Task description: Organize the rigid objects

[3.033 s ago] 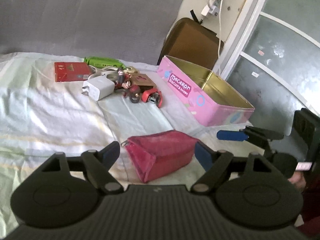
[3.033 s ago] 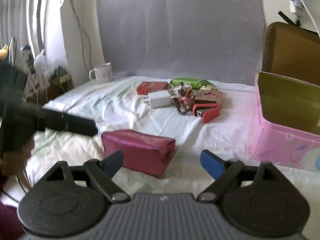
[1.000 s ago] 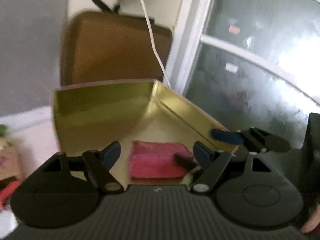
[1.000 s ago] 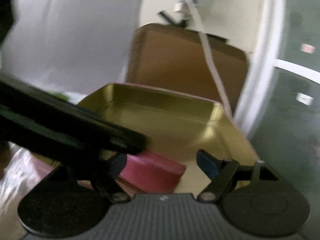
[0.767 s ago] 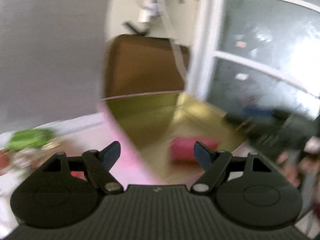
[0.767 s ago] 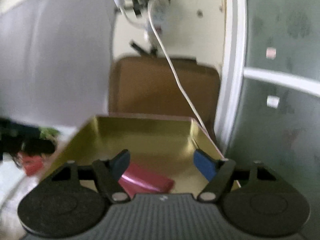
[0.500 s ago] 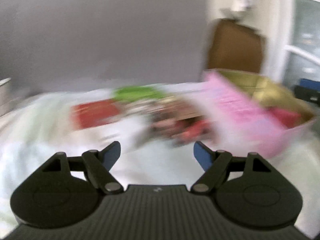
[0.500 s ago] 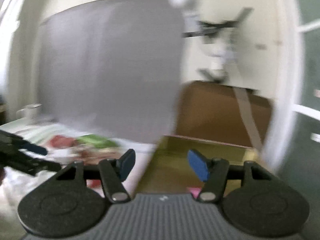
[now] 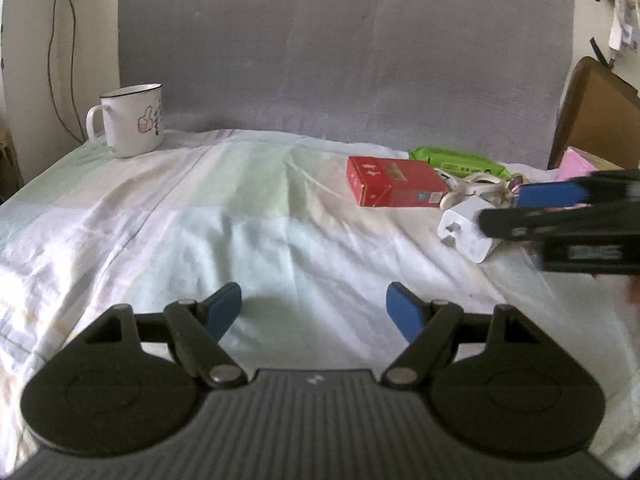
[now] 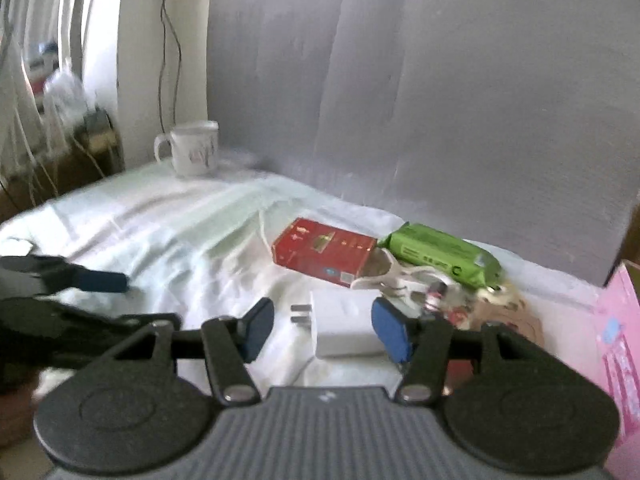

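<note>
A white charger (image 10: 344,326) lies on the sheet between the open fingers of my right gripper (image 10: 326,330); it also shows in the left wrist view (image 9: 466,232). Behind it lie a red box (image 10: 322,256) (image 9: 394,186), a green packet (image 10: 440,254) (image 9: 456,160) and a clutter of small toys (image 10: 452,300). The pink tin (image 10: 618,340) stands at the right edge. My left gripper (image 9: 314,316) is open and empty over bare sheet, to the left of the pile. The right gripper's arm (image 9: 568,220) crosses the left wrist view.
A white mug (image 9: 130,126) (image 10: 194,152) stands at the back left of the bed. A grey backboard (image 9: 340,48) rises behind. A brown case (image 9: 592,112) leans at the far right. Cables hang on the left wall.
The pink pouch was carried from the sheet into the tin and left there. Both grippers then swung left from the tin to the pile; the right one now straddles the charger.
</note>
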`<state>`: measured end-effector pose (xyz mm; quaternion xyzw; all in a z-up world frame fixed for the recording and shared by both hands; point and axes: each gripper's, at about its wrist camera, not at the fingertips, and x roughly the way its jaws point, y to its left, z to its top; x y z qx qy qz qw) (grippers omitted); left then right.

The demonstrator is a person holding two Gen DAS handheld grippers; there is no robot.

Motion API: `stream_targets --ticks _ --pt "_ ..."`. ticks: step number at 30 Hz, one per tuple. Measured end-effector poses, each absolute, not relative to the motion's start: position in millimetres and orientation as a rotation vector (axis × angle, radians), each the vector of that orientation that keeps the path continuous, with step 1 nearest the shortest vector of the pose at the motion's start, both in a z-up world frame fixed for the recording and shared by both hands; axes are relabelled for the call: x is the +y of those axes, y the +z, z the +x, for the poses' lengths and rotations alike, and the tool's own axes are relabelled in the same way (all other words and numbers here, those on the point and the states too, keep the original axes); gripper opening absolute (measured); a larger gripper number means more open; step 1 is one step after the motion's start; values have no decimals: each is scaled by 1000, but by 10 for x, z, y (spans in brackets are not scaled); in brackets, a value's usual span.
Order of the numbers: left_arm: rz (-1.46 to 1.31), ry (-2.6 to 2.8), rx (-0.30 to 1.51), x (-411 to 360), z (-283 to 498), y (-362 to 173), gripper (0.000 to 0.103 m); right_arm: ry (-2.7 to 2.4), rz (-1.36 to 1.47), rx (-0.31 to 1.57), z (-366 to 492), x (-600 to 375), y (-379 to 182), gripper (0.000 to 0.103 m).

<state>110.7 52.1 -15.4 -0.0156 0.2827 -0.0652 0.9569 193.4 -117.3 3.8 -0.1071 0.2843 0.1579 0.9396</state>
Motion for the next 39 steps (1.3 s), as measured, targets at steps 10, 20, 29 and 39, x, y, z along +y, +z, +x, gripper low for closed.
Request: stream_targets --ticks 10,20,29,39 --pt "-118 -172 588 636 1145 -184 81 283 -252 701 2377 -1180 -280 67" --pt "-118 -192 589 638 1146 -179 81 454 -279 688 1978 -1156 -265 55" --pt "-116 -235 587 644 1119 -171 82 631 -346 639 1055 -1276 -246 55" --pt "-17 -247 561 932 310 -114 82 562 -268 593 824 -1503 -271 71"
